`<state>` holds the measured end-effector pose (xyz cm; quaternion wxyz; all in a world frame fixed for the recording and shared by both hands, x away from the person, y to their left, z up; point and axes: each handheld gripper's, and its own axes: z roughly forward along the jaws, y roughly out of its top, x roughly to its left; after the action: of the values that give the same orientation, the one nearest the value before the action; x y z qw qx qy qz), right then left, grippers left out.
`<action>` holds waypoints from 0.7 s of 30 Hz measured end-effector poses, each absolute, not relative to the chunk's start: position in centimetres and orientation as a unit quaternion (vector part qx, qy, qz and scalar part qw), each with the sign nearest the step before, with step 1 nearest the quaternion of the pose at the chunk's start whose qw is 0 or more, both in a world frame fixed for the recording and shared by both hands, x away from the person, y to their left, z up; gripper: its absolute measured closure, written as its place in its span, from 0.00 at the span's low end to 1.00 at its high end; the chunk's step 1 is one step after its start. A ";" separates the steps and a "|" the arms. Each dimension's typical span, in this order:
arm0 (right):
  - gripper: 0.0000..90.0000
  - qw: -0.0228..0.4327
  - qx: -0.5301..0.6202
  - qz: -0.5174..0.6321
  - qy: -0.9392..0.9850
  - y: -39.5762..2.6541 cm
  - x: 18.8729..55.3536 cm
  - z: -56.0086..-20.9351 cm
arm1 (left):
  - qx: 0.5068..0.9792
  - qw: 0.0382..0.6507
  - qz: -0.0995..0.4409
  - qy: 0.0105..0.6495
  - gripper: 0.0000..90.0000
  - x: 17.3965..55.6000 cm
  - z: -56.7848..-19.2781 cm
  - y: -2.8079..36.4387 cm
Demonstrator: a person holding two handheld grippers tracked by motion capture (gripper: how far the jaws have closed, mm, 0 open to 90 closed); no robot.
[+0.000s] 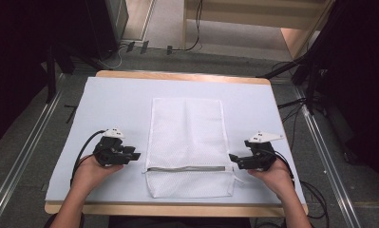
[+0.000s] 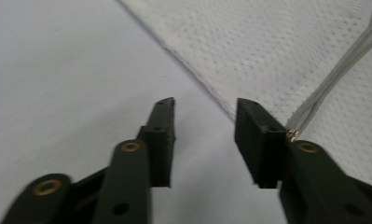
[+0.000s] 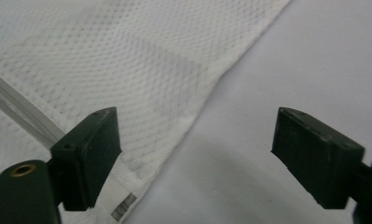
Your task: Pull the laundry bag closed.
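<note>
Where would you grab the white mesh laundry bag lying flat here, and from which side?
Grip the mesh bag at its long side edges beside the zipper, each open tongs sliding in level from its own side: it lies flat, so only thin edges offer purchase.

I see both forearms entering from the bottom edge, each hand wrapped around 1 gripper. My left gripper (image 1: 136,155) points inward to the right, its 2 jaws parted. My right gripper (image 1: 232,157) points inward to the left, jaws spread wide with nothing clamped.
</note>
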<state>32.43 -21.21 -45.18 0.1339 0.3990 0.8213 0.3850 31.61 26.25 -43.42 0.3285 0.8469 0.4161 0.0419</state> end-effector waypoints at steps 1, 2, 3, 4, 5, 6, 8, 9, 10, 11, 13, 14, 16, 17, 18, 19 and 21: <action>0.25 0.134 0.397 0.386 0.822 -21.1 32.3 -45.1 | 0.841 0.325 0.039 0.430 0.58 31.8 -43.6 26.4; 0.33 0.128 0.386 0.391 0.826 -20.9 32.2 -45.1 | 0.839 0.324 0.041 0.435 0.55 31.9 -43.7 26.5; 0.36 0.121 0.382 0.394 0.827 -20.8 32.2 -45.2 | 0.836 0.325 0.040 0.440 0.55 31.9 -43.7 26.7; 0.38 0.113 0.381 0.395 0.828 -20.7 32.1 -45.3 | 0.833 0.331 0.040 0.441 0.54 31.9 -43.8 26.9; 0.38 0.113 0.381 0.395 0.828 -20.7 32.1 -45.3 | 0.833 0.331 0.040 0.441 0.53 31.9 -43.8 26.9; 0.43 0.111 0.377 0.390 0.833 -20.6 32.1 -45.3 | 0.826 0.340 0.033 0.448 0.54 32.0 -43.8 27.3; 0.44 0.118 0.378 0.389 0.832 -20.5 31.9 -45.1 | 0.820 0.350 0.025 0.453 0.54 32.0 -43.7 27.6; 0.44 0.122 0.378 0.389 0.831 -20.6 31.9 -45.1 | 0.819 0.350 0.025 0.454 0.54 32.0 -43.7 27.7; 0.44 0.122 0.382 0.389 0.829 -20.6 31.9 -45.0 | 0.819 0.352 0.021 0.453 0.54 32.0 -43.7 27.8; 0.44 0.122 0.382 0.389 0.829 -20.6 31.9 -45.0 | 0.819 0.352 0.021 0.453 0.55 32.0 -43.7 27.8; 0.44 0.119 0.390 0.394 0.824 -20.7 31.9 -44.9 | 0.818 0.356 0.016 0.452 0.56 32.0 -43.7 27.9; 0.45 0.117 0.395 0.391 0.823 -20.7 31.9 -45.0 | 0.819 0.359 0.015 0.448 0.56 31.9 -43.7 27.8; 0.45 0.112 0.400 0.386 0.824 -20.7 31.9 -45.2 | 0.821 0.360 0.015 0.443 0.57 31.8 -43.7 27.8; 0.44 0.107 0.402 0.384 0.824 -20.7 31.9 -45.3 | 0.821 0.360 0.015 0.443 0.58 31.8 -43.7 27.8; 0.44 0.100 0.405 0.381 0.825 -20.6 31.9 -45.4 | 0.822 0.362 0.013 0.440 0.58 31.7 -43.6 27.9; 0.44 0.100 0.405 0.381 0.825 -20.6 31.9 -45.4 | 0.822 0.362 0.013 0.440 0.59 31.7 -43.6 27.9; 0.44 0.097 0.404 0.381 0.826 -20.3 31.8 -45.5 | 0.821 0.364 0.010 0.439 0.60 31.4 -43.5 28.0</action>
<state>31.84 -20.31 -45.46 0.0974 0.4036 0.8260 0.3812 31.41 27.97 -43.50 0.3642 0.8211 0.4393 0.0097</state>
